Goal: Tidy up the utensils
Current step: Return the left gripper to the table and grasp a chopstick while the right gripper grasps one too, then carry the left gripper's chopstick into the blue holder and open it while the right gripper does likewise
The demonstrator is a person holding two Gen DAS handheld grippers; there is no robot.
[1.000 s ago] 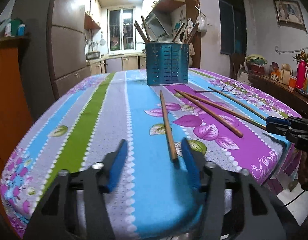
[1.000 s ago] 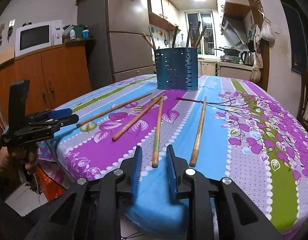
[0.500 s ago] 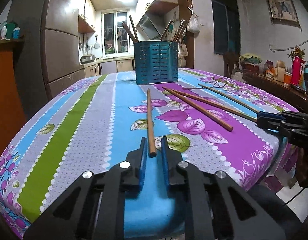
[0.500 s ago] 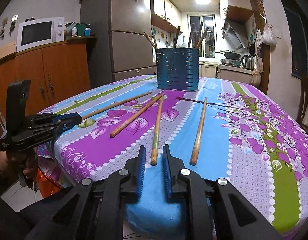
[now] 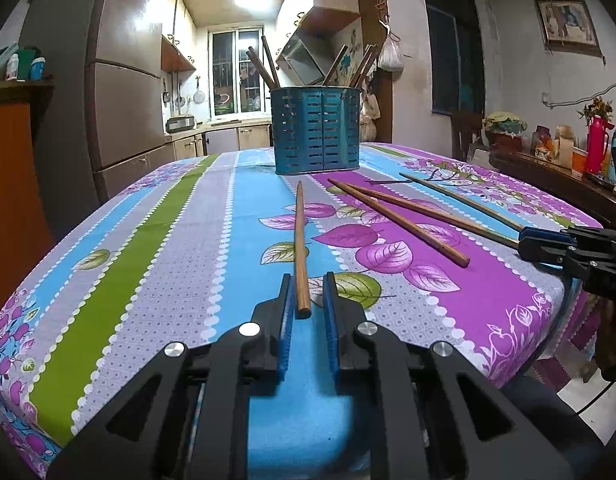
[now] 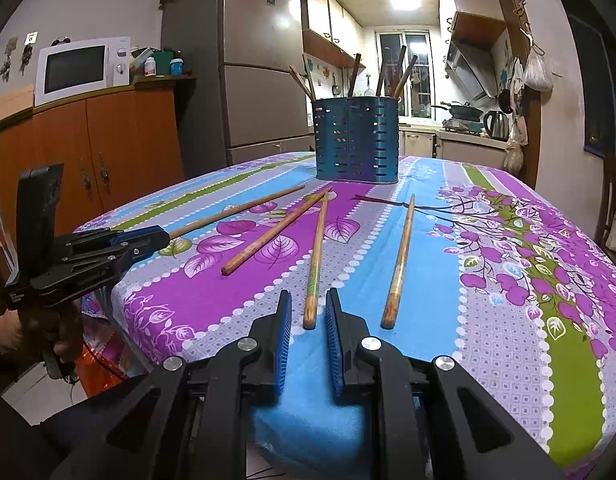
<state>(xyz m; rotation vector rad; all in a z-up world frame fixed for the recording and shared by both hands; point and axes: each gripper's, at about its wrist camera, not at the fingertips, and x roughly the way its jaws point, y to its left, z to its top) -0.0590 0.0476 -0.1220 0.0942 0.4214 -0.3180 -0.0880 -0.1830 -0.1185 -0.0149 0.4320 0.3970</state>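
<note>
Four loose chopsticks lie on the cloth-covered surface [image 6: 507, 360] in front of a blue slotted holder [image 6: 355, 144], which stands at the far side with more sticks upright in it. The left tool [image 5: 306, 296] is drawn narrow on the near end of the leftmost chopstick [image 5: 300, 236], and from the right wrist view its blue pads clamp that end at the surface's edge. The right tool [image 6: 308, 312] is also narrow, with the near end of the green-banded chopstick [image 6: 316, 248] between its pads; I cannot tell whether the pads press on it. A plain brown chopstick [image 6: 274, 238] lies free between those two, its far tip touching the green-banded one. Another, the pale chopstick [image 6: 399, 258], lies just right of the right tool.
</note>
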